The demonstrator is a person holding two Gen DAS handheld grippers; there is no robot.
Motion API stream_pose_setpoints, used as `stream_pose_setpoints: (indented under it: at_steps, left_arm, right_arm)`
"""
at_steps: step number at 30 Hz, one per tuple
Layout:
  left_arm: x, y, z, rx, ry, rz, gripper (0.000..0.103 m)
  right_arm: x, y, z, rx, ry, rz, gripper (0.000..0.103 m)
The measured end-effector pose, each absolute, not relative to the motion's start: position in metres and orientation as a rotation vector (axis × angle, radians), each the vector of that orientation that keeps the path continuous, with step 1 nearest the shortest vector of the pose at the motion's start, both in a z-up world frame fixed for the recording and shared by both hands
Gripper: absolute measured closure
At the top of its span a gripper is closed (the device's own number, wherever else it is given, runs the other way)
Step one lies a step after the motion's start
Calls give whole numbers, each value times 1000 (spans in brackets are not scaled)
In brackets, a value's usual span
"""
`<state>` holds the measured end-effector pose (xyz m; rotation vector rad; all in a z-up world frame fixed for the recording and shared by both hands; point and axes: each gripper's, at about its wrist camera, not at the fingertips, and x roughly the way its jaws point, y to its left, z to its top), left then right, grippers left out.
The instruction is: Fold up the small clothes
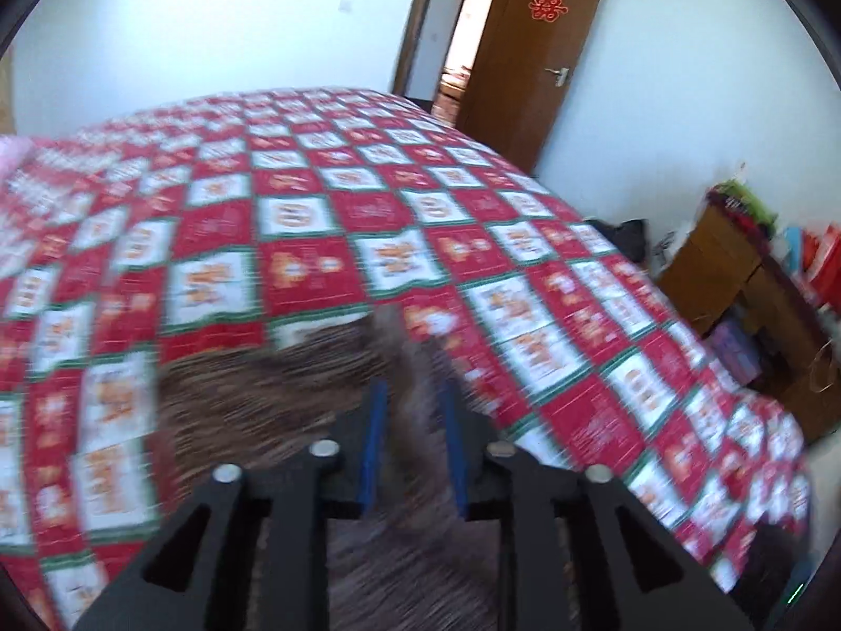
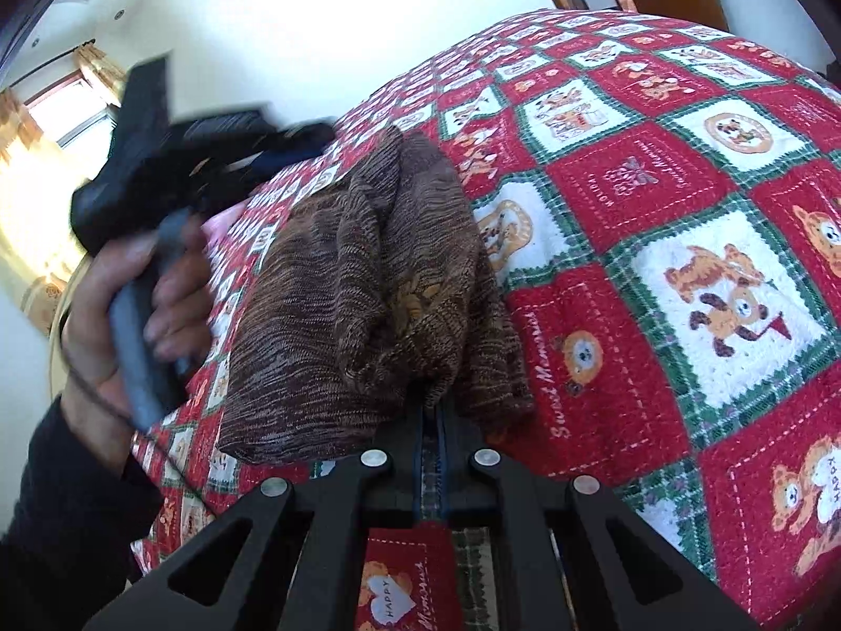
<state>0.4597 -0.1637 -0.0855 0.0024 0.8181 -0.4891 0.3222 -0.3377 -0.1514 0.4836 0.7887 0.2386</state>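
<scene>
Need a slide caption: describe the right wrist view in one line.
Right gripper shut on the edge of a brown knitted garment lying on a teddy-bear bedspread.

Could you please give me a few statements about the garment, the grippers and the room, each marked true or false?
1. The brown knitted garment lies on a red, white and green checked bedspread. True.
2. The right gripper stands wide open. False: it is shut, pinching the garment's near edge.
3. The door is closed. False: it stands open.
4. A hand holds the left gripper by its handle. True.
</scene>
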Motion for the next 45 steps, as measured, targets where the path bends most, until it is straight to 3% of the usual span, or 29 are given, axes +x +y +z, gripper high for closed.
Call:
stream_pose_setpoints:
  at_steps: [2, 3, 4, 5, 7, 13, 18, 19, 20, 22, 31, 35, 39, 40, 41, 45]
  left_arm:
    - [441, -141, -88, 45, 778, -429, 54]
    - [434, -130, -91, 50, 773, -401, 50]
    - [427, -119, -94, 44, 768, -396, 48]
    - [419, -107, -99, 41, 766, -396, 46]
    - [407, -93, -110, 53, 767, -370, 42]
    - [401, -90, -145, 35, 807, -371, 38]
    - [402, -80, -158, -50, 782, -361, 21]
    - [401, -77, -159, -71, 786, -371, 21]
    - [402, -73, -160, -94, 788, -383, 17]
    - [401, -68, -163, -126, 795, -390, 6]
    - [403, -70, -172, -149, 831, -423, 0]
    - [402, -67, -174, -167, 830, -424, 0]
    - [399, -68, -173, -153, 820, -412, 0]
    - [400, -68, -173, -152, 819, -411, 0]
    - [400, -67, -174, -152, 818, -411, 0]
    - [400, -66, -174, -163, 815, -418, 0]
  right_arm:
    - [316, -341, -145, 449, 763, 178, 90]
    - [310, -343, -139, 425, 736, 141, 82]
    - [305, -346, -132, 415, 699, 117, 59]
    - [301, -348, -125, 413, 665, 105, 48]
    - [306, -346, -109, 369, 628, 106, 48]
    - [383, -302, -87, 211, 737, 251, 48]
    - [453, -274, -114, 133, 877, 249, 58]
    - [465, -274, -123, 147, 902, 237, 69]
    - [468, -278, -129, 154, 912, 226, 93]
    - [467, -288, -130, 189, 889, 210, 94]
    - [444, -304, -139, 216, 854, 153, 93]
    - [455, -299, -123, 207, 841, 197, 69]
    - [488, -296, -115, 183, 891, 194, 69]
    - [497, -298, -117, 197, 914, 194, 70]
    - [502, -299, -119, 204, 926, 200, 94]
    - [500, -307, -115, 188, 881, 163, 97]
